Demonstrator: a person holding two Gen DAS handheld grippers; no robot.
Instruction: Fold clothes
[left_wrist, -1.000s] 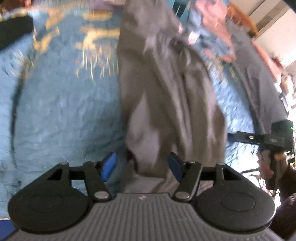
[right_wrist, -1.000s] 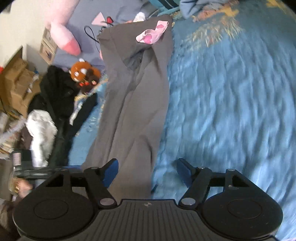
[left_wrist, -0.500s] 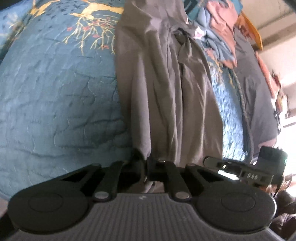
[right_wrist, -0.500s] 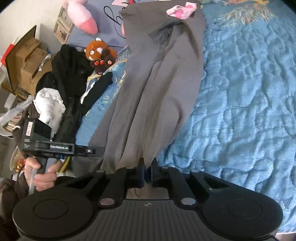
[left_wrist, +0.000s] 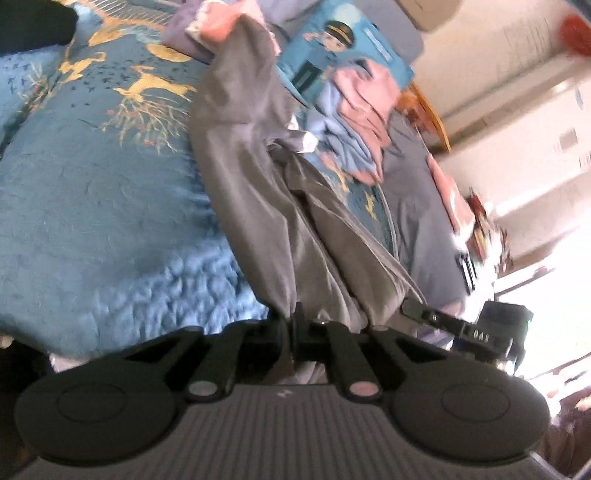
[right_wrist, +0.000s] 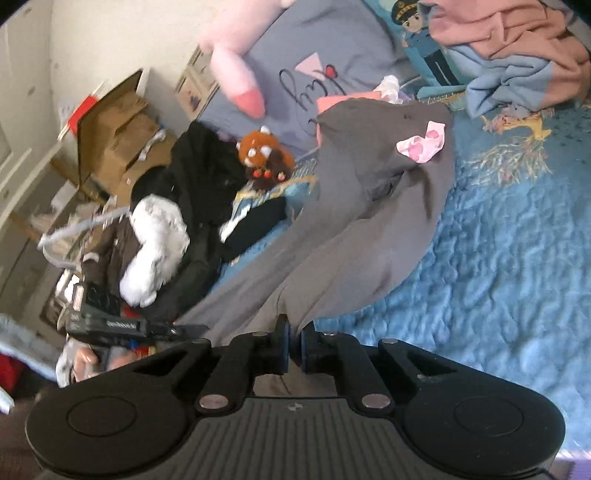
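A long grey garment stretches across the blue quilted bedspread. My left gripper is shut on one near corner of it, the cloth bunched between the pads. My right gripper is shut on the other near corner. Both near ends are lifted off the bed; the far end still rests by the pillows. A small pink and white cloth lies on the garment's far part. The right gripper shows at the right of the left wrist view, the left gripper at the left of the right wrist view.
Pink and light blue clothes are heaped at the head of the bed beside a cartoon-print pillow. Black and white clothing, a red plush toy and cardboard boxes sit off the bed's left side.
Both grippers closed on the grey garment's near edge, then rose, pulling the near end up off the bedspread. More of the room beyond the bed has come into view.
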